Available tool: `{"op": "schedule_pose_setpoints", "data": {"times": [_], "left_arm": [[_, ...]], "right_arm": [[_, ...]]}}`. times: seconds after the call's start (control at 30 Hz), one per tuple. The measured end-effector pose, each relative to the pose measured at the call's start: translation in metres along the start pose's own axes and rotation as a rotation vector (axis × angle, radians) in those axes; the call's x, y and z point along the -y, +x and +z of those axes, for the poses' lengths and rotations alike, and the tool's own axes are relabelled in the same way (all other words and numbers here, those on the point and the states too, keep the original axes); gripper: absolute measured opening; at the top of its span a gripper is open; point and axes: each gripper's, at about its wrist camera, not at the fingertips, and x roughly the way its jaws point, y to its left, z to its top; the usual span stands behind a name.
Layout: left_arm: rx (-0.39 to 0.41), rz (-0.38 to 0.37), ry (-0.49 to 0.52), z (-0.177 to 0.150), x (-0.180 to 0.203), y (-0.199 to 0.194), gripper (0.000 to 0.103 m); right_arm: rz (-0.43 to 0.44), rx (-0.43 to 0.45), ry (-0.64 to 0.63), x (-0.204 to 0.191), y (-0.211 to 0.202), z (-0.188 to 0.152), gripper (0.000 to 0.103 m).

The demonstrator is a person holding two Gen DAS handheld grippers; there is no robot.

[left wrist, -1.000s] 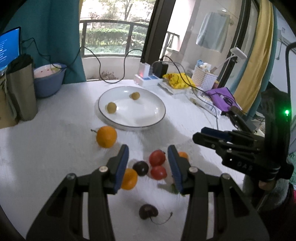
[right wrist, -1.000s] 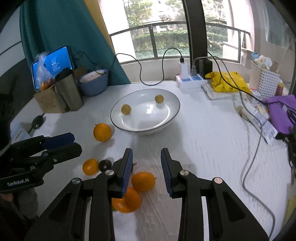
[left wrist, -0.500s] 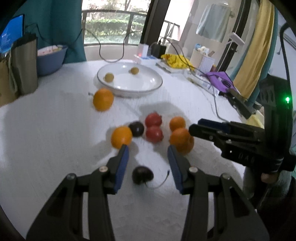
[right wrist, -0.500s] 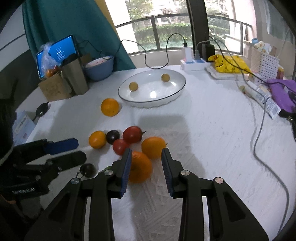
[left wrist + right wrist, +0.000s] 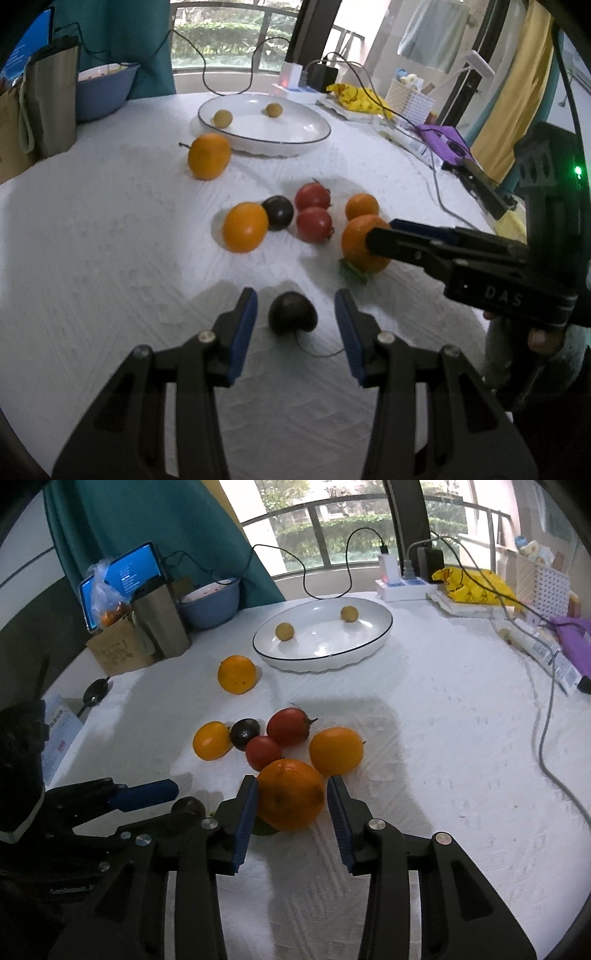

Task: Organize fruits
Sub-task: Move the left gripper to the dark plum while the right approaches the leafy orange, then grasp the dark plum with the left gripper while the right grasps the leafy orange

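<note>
On the white table [image 5: 443, 738], the right gripper [image 5: 291, 801] stands spread around the large orange [image 5: 290, 794]: its left pad touches the fruit and its right pad stands just clear, with no grip visible. The left gripper [image 5: 295, 315] is spread wide astride the dark stemmed fruit [image 5: 291, 313], gaps showing either side. The white plate [image 5: 369, 642], well beyond, holds two small yellow fruits [image 5: 284, 631].

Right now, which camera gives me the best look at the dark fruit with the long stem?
The left wrist view. The dark fruit lies in plain sight on the table between the open fingers of the left gripper, its thin stem trailing right. The right wrist view shows only part of it, largely hidden behind the gripper fingers.
</note>
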Motion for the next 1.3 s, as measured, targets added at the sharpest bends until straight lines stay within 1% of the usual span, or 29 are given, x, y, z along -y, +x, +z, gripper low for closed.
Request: {"op": "schedule_pose_setpoints", "data": {"times": [0.23, 0.27, 0.4, 0.47, 0.5, 0.57, 0.67, 0.77, 0.93, 1.17, 1.2, 1.27, 1.3], "left_arm": [[-0.017, 0.005, 0.025, -0.008, 0.002, 0.004, 0.043], [-0.018, 0.006, 0.026, -0.009, 0.003, 0.005, 0.039], [-0.01, 0.019, 0.033, -0.009, 0.003, 0.004, 0.031], [-0.004, 0.021, 0.031, -0.009, 0.003, 0.003, 0.03], [-0.004, 0.021, 0.031, -0.009, 0.003, 0.003, 0.03], [-0.002, 0.02, 0.031, -0.009, 0.002, 0.002, 0.03], [0.005, 0.021, 0.031, -0.008, 0.002, 0.001, 0.03], [0.016, 0.019, 0.039, -0.006, 0.004, -0.002, 0.03], [0.028, 0.017, 0.042, -0.002, 0.006, -0.005, 0.03], [0.046, 0.018, 0.052, 0.006, 0.007, -0.009, 0.03], [0.049, 0.018, 0.054, 0.007, 0.008, -0.01, 0.03], [0.053, 0.017, 0.057, 0.01, 0.007, -0.011, 0.03], [0.054, 0.017, 0.057, 0.012, 0.007, -0.01, 0.03]], "right_arm": [[0.025, -0.005, 0.014, -0.002, 0.005, -0.002, 0.043], [0.028, -0.004, 0.017, -0.001, 0.005, -0.002, 0.043], [0.042, -0.008, 0.031, 0.001, 0.006, -0.002, 0.043], [0.061, -0.019, 0.047, 0.002, 0.008, -0.003, 0.044], [0.071, -0.028, 0.054, 0.003, 0.011, -0.004, 0.051], [0.073, -0.045, 0.064, 0.003, 0.015, -0.006, 0.052], [0.072, -0.029, 0.065, 0.002, 0.013, -0.007, 0.051], [0.075, -0.022, 0.05, 0.001, 0.012, -0.007, 0.044], [0.079, -0.013, 0.037, -0.001, 0.009, -0.005, 0.043], [0.079, 0.031, 0.034, 0.003, -0.006, 0.005, 0.038], [0.075, 0.036, 0.034, 0.003, -0.007, 0.007, 0.03], [0.069, 0.041, 0.031, 0.004, -0.01, 0.011, 0.02], [0.066, 0.041, 0.028, 0.005, -0.01, 0.012, 0.02]]}}
